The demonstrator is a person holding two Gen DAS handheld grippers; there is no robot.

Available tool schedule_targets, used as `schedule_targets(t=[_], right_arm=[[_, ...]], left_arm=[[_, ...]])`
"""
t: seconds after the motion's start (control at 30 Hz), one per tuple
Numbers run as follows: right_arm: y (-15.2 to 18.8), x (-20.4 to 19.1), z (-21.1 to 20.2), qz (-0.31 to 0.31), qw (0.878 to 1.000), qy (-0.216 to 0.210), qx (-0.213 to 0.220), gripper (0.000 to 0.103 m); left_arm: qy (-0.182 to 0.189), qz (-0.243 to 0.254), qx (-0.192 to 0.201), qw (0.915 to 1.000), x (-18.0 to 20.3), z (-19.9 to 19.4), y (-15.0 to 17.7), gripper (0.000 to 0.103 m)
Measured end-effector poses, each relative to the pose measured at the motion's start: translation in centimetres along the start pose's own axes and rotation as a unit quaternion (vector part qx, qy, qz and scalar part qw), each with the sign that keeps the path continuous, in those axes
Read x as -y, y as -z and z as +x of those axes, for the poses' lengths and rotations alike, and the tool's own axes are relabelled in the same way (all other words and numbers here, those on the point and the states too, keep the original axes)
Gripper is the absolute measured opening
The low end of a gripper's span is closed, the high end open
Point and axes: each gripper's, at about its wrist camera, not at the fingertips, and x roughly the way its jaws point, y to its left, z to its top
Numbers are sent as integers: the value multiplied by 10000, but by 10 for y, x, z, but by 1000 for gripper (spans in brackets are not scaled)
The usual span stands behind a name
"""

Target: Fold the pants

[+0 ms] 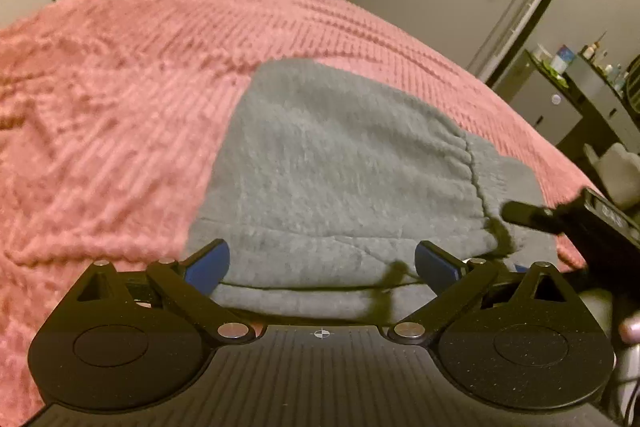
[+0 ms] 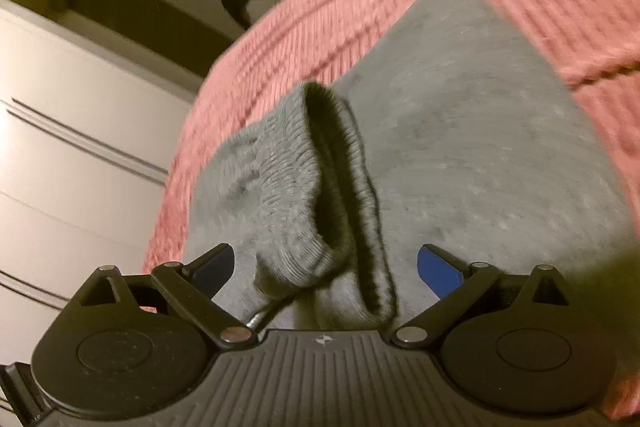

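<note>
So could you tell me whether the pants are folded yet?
Folded: the pants lie as a compact stack on the blanket, layered edges showing.

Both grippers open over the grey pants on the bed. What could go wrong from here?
1. The right gripper is open around the bunched ribbed waistband; closing there may catch only one layer, so the fold skews.
2. The left gripper is open over flat, already layered grey pants; a pinch could snag the pink ribbed blanket underneath as well.
3. The right gripper's tip shows close beside the left one, so the two tools might collide.
</note>
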Motion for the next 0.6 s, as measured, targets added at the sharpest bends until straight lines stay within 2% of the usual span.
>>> schedule_targets(t=[0.03, 0.13, 0.17, 0.2, 0.27, 0.33, 0.4, 0.47, 0.5, 0.53, 0.57, 0.6], right_arm=[[-3, -2, 5, 6, 9999, -63, -78, 98], [-6, -2, 21, 102, 9995, -194, -244, 82], [-7, 0, 24, 123, 9994, -222, -247, 63], [-9, 5, 27, 216, 9988, -317, -295, 52], [-9, 20, 30, 665, 9952, -641, -316, 52], [-8, 30, 31, 905, 9916, -886, -263, 57], [-6, 29, 34, 920, 9904, -1018, -194, 71], [-3, 18, 37, 705, 9919, -1050, -120, 81], [-2, 10, 40, 552, 9943, -907, -100, 79], [-1, 3, 41, 411, 9966, -717, -69, 72], [0, -4, 42, 273, 9984, -500, -42, 45], [-1, -10, 41, 148, 9990, -418, -49, 44]], left_arm=[[14, -5, -22, 10000, 1, 2, 0, 102], [80, -6, -37, 10000, -1, 1, 1, 102], [137, -16, -21, 9999, -4, 0, 3, 102], [215, -46, -2, 9998, -6, -1, 3, 102], [289, -109, 12, 9995, -6, -3, 5, 102], [364, -182, 13, 9992, -7, -4, 5, 102], [391, -225, -29, 9990, -8, -3, 5, 101], [363, -216, -75, 9991, -7, -1, 5, 102], [340, -208, -91, 9992, -6, 0, 5, 102], [329, -191, -86, 9992, -5, -2, 5, 101], [332, -169, -68, 9993, -4, -4, 6, 101], [366, -101, -37, 9993, -2, -8, 8, 101]])
